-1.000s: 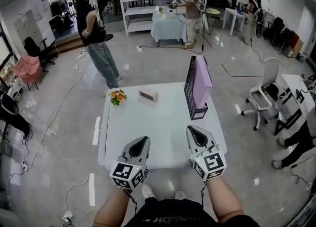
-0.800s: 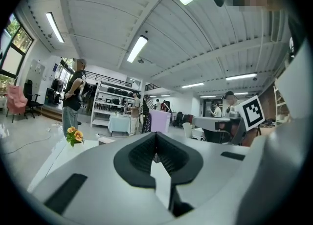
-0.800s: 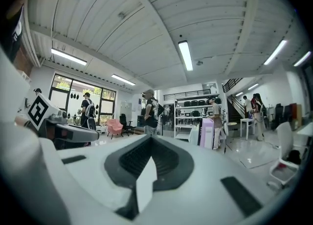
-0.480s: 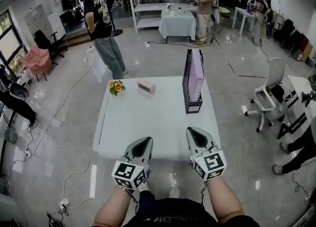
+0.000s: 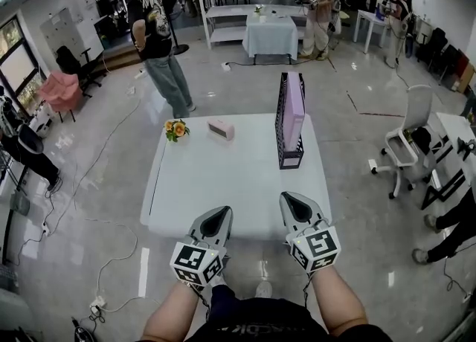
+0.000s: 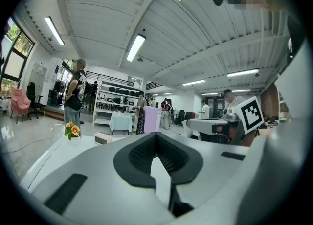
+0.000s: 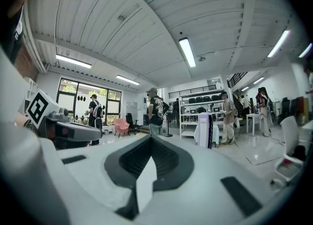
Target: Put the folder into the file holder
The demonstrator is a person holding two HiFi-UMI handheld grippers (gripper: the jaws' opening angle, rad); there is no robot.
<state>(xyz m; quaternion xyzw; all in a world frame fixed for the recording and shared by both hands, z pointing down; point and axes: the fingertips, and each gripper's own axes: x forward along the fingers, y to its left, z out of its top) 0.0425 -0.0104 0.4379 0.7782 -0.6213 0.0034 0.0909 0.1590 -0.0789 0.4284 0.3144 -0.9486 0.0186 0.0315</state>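
Note:
A lilac folder (image 5: 294,115) stands upright inside the black mesh file holder (image 5: 283,128) at the table's right side. From the left gripper view the same folder (image 6: 150,120) and holder (image 6: 140,121) appear far off. In the right gripper view the folder (image 7: 203,129) is also distant. Both grippers hover off the near table edge, apart from the holder. My left gripper (image 5: 220,213) is shut with nothing in it. My right gripper (image 5: 287,198) is likewise shut and empty.
A white table (image 5: 223,184) carries a small flower pot (image 5: 175,130) and a pink box-shaped clock (image 5: 221,130) at its far side. A person in black (image 5: 152,28) stands beyond the table. An office chair (image 5: 405,140) is to the right, shelves and another table further back.
The head view has shifted slightly, so the table and file holder sit a little differently in the frame. Both grippers keep their places and stay shut.

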